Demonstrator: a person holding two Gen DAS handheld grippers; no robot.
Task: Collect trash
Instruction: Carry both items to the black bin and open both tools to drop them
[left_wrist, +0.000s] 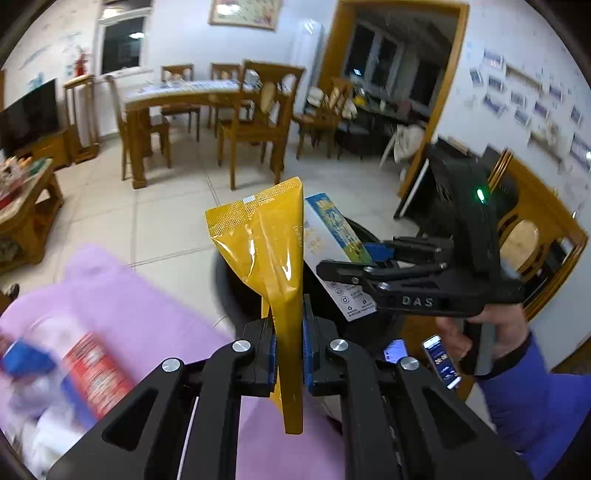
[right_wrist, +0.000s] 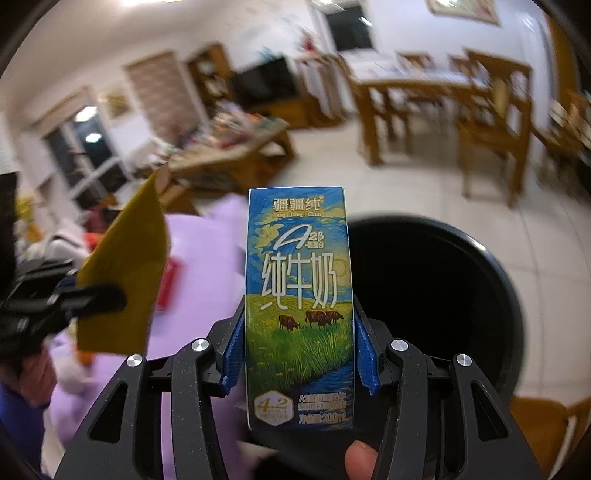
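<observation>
My left gripper (left_wrist: 288, 343) is shut on a yellow foil wrapper (left_wrist: 269, 251), held upright above a purple cloth (left_wrist: 147, 310). The wrapper also shows in the right wrist view (right_wrist: 122, 273), at the left. My right gripper (right_wrist: 299, 354) is shut on a blue and green milk carton (right_wrist: 299, 295), held upright just left of a black trash bin (right_wrist: 436, 295). In the left wrist view the right gripper (left_wrist: 332, 269) holds the carton (left_wrist: 332, 236) right beside the wrapper, over the bin's dark rim (left_wrist: 354, 225).
A blurred red and white can (left_wrist: 92, 365) lies on the purple cloth at the lower left. A wooden dining table (left_wrist: 177, 99) with chairs stands behind, and a cluttered coffee table (right_wrist: 229, 147) stands to the left. The floor is pale tile (left_wrist: 166, 206).
</observation>
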